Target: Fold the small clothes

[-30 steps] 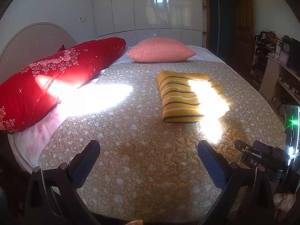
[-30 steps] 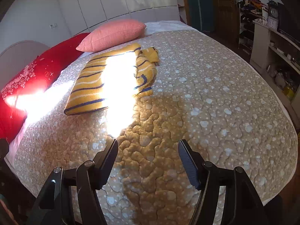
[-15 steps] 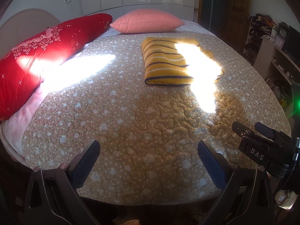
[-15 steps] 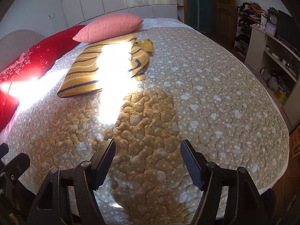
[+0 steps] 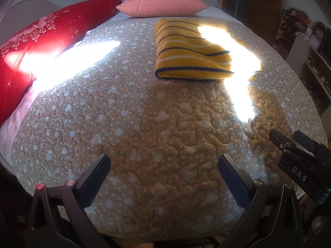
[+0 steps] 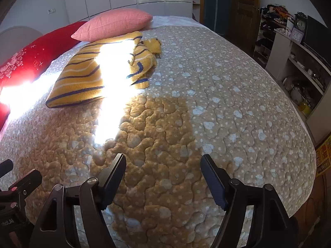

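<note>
Both grippers — left gripper (image 5: 163, 177), right gripper (image 6: 163, 177) — gape empty; soft, limp, light yellow striped knit (image 6: 86, 78) seems best pinched at its loose bunched edge.

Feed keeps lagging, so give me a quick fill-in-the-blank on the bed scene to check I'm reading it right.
1. The striped sweater is mainly ____ in colour.
2. The cushion nearest the sweater's far edge is the ____ one.
3. Between the fingers of the right gripper lies only the ____.
4. The left gripper is ____, holding nothing.

Missing words: yellow; pink; quilt; open
</note>
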A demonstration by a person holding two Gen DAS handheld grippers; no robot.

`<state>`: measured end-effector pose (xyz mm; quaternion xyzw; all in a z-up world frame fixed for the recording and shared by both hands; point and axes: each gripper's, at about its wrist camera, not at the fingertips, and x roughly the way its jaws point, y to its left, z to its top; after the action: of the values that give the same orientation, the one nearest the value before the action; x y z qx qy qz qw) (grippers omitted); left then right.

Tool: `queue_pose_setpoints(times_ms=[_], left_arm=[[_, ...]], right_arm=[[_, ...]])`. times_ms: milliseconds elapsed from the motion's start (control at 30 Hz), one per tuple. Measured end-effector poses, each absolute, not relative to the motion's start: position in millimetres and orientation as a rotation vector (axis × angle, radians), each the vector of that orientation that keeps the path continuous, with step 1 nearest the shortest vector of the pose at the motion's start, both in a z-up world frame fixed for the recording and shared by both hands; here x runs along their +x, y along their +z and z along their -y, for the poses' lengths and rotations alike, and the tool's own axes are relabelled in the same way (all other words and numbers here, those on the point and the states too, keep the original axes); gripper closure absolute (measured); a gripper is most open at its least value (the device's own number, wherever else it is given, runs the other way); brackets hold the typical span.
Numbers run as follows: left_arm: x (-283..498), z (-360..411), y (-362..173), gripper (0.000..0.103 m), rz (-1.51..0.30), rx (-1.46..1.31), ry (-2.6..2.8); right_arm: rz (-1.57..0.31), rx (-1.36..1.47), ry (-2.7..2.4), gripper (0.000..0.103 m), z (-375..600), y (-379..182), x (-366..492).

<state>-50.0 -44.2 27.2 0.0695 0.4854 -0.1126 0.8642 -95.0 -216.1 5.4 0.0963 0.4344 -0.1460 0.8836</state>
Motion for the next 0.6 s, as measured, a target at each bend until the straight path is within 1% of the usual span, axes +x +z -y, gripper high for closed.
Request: queue_pose_setpoints(times_ms=[100,200,367,600], left_arm=[[-41,44,13,0.0,-1.057,0.138,-0.229],[-35,44,1,0.0,-1.09,0.133,-0.229],[-30,43,-4,0.0,-1.09,0.119,-0.231],[-26,41,-7,0.0,-1.105,0.105,-0.227]], right_arm=[[-0.918,0.187,-0.308,0.024,215,0,-90],[-0.913,0.177,-0.314,0.019,212,-3,-87],[-0.92,0.163,-0.32,0.01,208,-8,-81],[-0.912,0.162,-0.319,0.006,212,-13,-78]])
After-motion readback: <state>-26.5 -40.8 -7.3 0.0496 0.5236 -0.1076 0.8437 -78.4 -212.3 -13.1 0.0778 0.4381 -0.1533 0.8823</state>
